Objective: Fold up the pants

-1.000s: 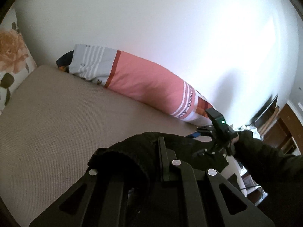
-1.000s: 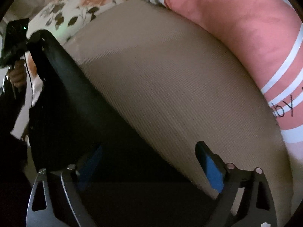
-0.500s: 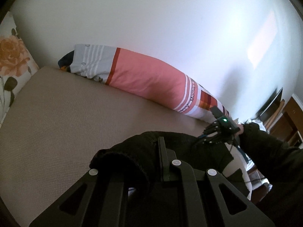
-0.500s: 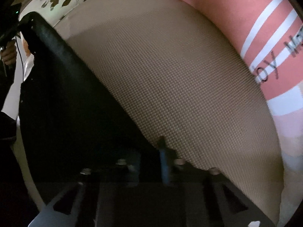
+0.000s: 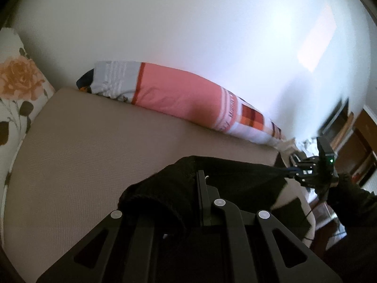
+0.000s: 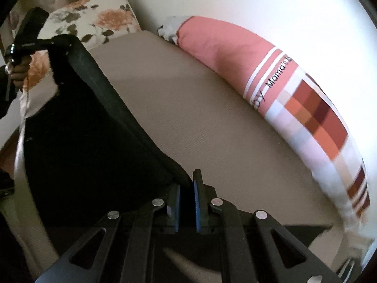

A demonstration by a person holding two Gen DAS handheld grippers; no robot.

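A: What do the left gripper [image 5: 200,176] fingers hold?

B: They are clamped on the black pants [image 5: 235,179] at one end of the waistband.

A: And the right gripper [image 6: 188,184]?

B: Its fingers are pinched on the other end (blue pads showing). The pants hang stretched between them above the tan bed [image 6: 188,94], near a pink pillow [image 6: 223,47].

Matte black left gripper [image 5: 202,176]: flat linkage arms with triangular cut-outs, pinned by round silver rivets. Same black frame and silver rivets on the right gripper [image 6: 187,186], with ribbed blue pads [image 6: 196,202] lining its narrow fingers. Seen from across, a boxy black housing [image 5: 326,155] with a small green light, thin black cable trailing below. Dark sleeve [image 5: 351,202] reaching to the wrist.
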